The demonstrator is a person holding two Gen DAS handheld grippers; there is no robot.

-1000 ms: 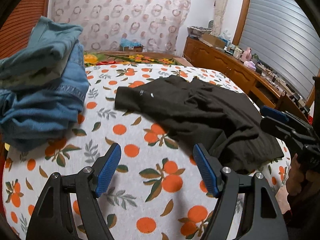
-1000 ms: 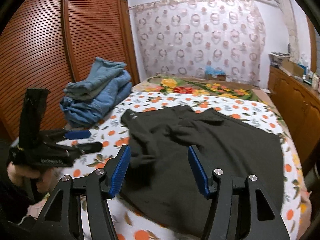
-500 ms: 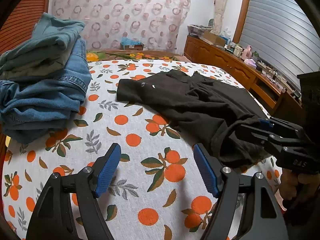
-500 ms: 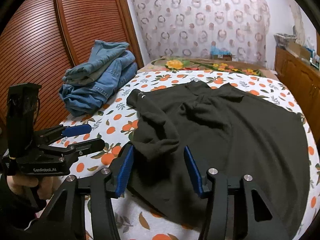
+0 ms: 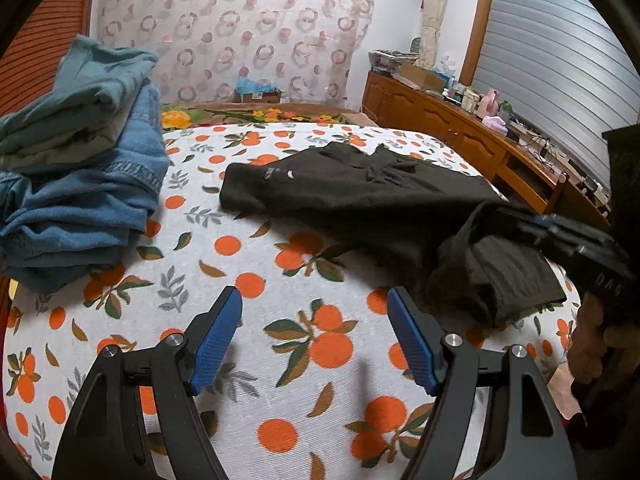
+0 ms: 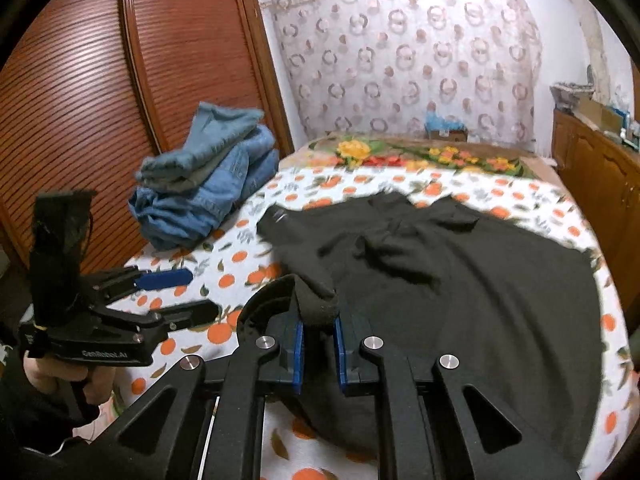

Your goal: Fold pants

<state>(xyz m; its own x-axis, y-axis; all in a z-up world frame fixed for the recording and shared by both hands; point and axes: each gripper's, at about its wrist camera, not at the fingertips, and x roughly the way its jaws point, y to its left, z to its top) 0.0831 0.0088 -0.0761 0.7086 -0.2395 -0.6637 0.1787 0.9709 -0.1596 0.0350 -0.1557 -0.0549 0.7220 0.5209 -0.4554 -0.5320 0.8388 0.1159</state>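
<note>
While the black pants [image 6: 460, 280] are lying spread across the bed [image 5: 280, 360], rumpled at the middle, the right tool [image 6: 318, 332] is pinching a raised edge of their near corner between its blue pads [image 6: 298, 344]. The left tool [image 5: 316, 336] is hovering over bare orange-print bedcover just beside the pants, jaws spread wide, holding nothing. A stack of folded jeans [image 5: 80, 184] is sitting on the bed's far left corner, well apart from the pants. A wooden cabinet [image 5: 460, 128] carrying clutter is running along the right wall; a louvred wardrobe [image 6: 120, 80] is standing behind the jeans. A ring-patterned curtain [image 6: 400, 60] is hanging beyond the bed.
</note>
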